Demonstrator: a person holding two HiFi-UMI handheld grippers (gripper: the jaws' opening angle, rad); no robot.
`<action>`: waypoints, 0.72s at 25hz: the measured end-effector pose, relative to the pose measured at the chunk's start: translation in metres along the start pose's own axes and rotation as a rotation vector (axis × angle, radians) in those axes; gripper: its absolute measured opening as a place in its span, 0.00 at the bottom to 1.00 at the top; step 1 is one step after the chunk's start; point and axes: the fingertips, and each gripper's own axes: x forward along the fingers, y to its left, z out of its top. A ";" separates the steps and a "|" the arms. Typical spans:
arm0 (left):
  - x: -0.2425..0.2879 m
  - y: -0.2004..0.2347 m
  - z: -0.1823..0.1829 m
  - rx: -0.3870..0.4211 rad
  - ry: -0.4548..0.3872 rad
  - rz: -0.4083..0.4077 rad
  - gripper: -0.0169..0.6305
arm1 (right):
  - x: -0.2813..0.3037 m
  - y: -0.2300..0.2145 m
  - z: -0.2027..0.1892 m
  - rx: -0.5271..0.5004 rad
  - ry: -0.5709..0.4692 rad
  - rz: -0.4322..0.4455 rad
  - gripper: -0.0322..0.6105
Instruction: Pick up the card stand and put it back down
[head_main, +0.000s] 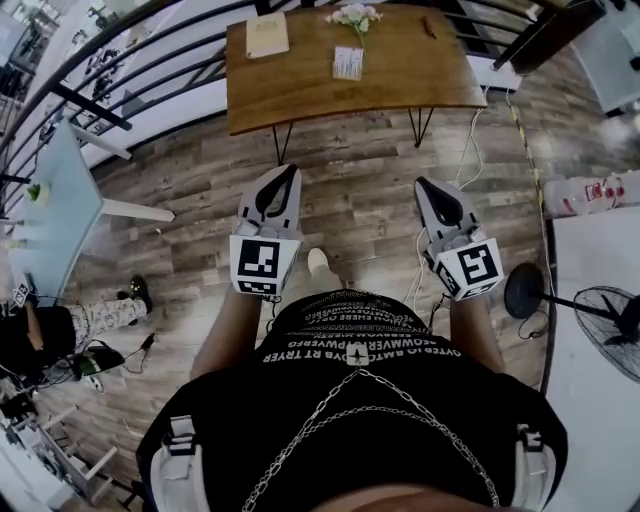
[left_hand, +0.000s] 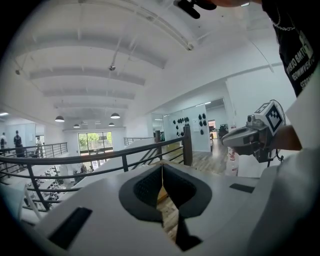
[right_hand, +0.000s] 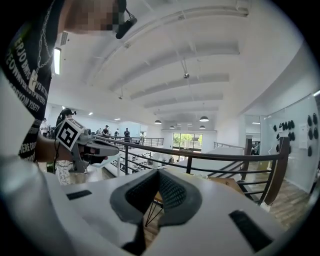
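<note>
The card stand (head_main: 348, 62), a small white card standing upright, is on the far wooden table (head_main: 300, 90), just in front of a bunch of pale flowers (head_main: 355, 15). My left gripper (head_main: 289, 171) and right gripper (head_main: 421, 184) hang side by side over the floor, close to my body and well short of the table. Both are shut with nothing between their jaws. In the left gripper view the left gripper's (left_hand: 161, 168) jaws meet, and the right gripper (left_hand: 250, 136) shows at the right. In the right gripper view the right gripper (right_hand: 157, 173) is likewise shut.
A tan notebook (head_main: 267, 35) lies at the table's left end and a small dark item (head_main: 428, 27) at its right end. A black railing (head_main: 120, 60) runs behind. A pale table (head_main: 60, 200) stands at the left, a floor fan (head_main: 610, 320) at the right, and cables (head_main: 470, 150) on the floor.
</note>
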 end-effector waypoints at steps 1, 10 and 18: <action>0.002 0.005 0.000 -0.001 -0.001 -0.005 0.07 | 0.004 0.000 0.001 0.002 0.003 -0.005 0.07; 0.020 0.045 0.001 -0.013 -0.016 -0.043 0.07 | 0.039 0.007 0.015 -0.005 0.017 -0.038 0.07; 0.030 0.070 -0.001 -0.028 -0.025 -0.069 0.07 | 0.058 0.023 0.033 -0.062 0.023 -0.029 0.07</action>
